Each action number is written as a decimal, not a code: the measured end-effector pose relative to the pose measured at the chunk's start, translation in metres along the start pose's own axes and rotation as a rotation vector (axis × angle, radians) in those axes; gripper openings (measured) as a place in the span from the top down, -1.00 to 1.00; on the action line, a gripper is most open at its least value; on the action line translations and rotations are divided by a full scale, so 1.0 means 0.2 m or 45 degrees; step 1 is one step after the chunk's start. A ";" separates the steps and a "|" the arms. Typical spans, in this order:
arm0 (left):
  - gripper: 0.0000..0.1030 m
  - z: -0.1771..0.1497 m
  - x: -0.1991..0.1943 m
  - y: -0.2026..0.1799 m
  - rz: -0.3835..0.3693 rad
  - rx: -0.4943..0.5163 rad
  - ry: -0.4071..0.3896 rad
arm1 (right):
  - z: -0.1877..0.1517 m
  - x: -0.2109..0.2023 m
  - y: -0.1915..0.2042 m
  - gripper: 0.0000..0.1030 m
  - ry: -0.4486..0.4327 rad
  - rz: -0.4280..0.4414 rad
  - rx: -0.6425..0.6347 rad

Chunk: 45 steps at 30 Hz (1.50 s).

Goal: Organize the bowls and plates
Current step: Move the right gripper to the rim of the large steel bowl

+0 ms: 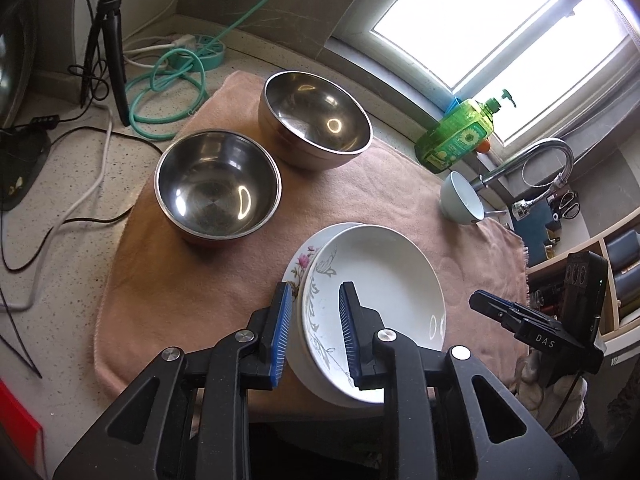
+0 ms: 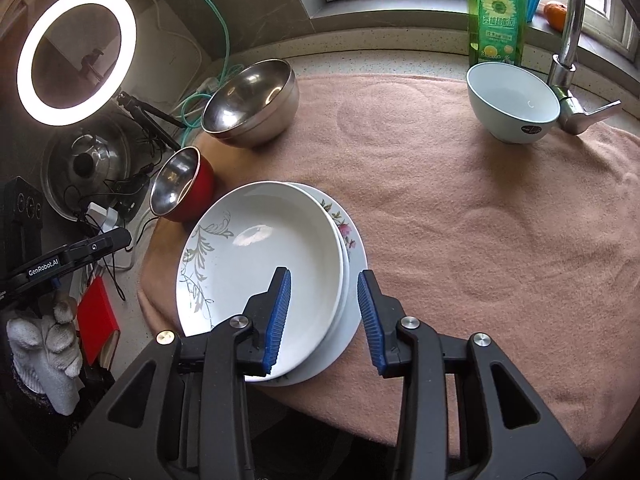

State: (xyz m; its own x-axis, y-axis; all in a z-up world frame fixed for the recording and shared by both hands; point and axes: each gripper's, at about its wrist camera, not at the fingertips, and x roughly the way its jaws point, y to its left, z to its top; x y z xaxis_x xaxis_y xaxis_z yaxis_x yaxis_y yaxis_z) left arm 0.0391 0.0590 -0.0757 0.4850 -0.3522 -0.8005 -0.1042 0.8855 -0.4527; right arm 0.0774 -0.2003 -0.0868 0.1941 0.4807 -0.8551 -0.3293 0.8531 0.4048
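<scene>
Blue-padded fingers of the left gripper (image 1: 314, 334) fill the foreground of the left wrist view, straddling the rim of the leaf-patterned plate (image 1: 376, 304); a gap shows at each pad, so the jaws stand released, gripping nothing. That plate lies on the rose-patterned plate (image 1: 298, 266), the stack sitting at the near edge of the pink towel (image 1: 160, 280). Two steel bowls (image 1: 218, 188) stand side by side toward the towel's far left corner, and a pale blue bowl (image 1: 464, 200) sits at its far right edge beside the faucet (image 1: 548, 160).

Right wrist view: the right gripper (image 2: 324, 312) hangs over the opposite rim of the same stack, one pad over the upper plate's well, the other outside the lower plate's rim. Its jaws are likewise released, with clear space at both pads. The stack here overhangs the towel's near edge slightly.

Risks, as judged:
- Upper plate sits off-centre on the lower; a nudge from either retreating pad could slide it.
- Overhanging stack could tip off the near edge if a finger catches the rim.
- Steel bowls near the cables (image 2: 120, 208) at the left edge could be knocked off the towel when reached for.
</scene>
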 end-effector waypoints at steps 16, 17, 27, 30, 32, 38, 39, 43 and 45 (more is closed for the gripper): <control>0.19 0.53 0.17 0.07 0.084 0.110 -0.029 | 0.49 0.08 0.11 0.07 -0.054 0.074 0.089; 0.19 0.56 0.19 0.08 0.080 0.103 -0.025 | 0.52 0.10 0.12 0.07 -0.049 0.089 0.107; 0.19 0.81 0.37 0.14 0.040 0.088 0.056 | 0.77 0.34 0.17 0.07 -0.014 0.142 0.214; 0.19 0.86 0.41 0.15 0.042 0.090 0.075 | 0.81 0.41 0.17 0.07 0.008 0.158 0.252; 0.19 0.88 0.44 0.16 0.042 0.082 0.093 | 0.84 0.46 0.16 0.07 0.027 0.170 0.282; 0.24 0.94 0.52 0.21 0.016 0.038 0.132 | 0.90 0.58 0.17 0.08 0.052 0.142 0.317; 0.24 0.94 0.53 0.23 0.003 0.018 0.141 | 0.91 0.59 0.17 0.10 0.057 0.132 0.313; 0.24 0.96 0.56 0.26 -0.011 0.002 0.162 | 0.93 0.66 0.18 0.23 0.083 0.097 0.301; 0.24 0.96 0.56 0.26 -0.013 0.010 0.166 | 0.93 0.69 0.18 0.31 0.097 0.092 0.301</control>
State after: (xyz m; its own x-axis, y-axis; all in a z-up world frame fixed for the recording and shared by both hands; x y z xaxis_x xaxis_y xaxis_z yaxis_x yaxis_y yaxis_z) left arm 0.2552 0.1244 -0.1143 0.3686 -0.3974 -0.8404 -0.0923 0.8839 -0.4585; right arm 0.2633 -0.0647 -0.1301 0.1047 0.5329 -0.8397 -0.1127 0.8452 0.5224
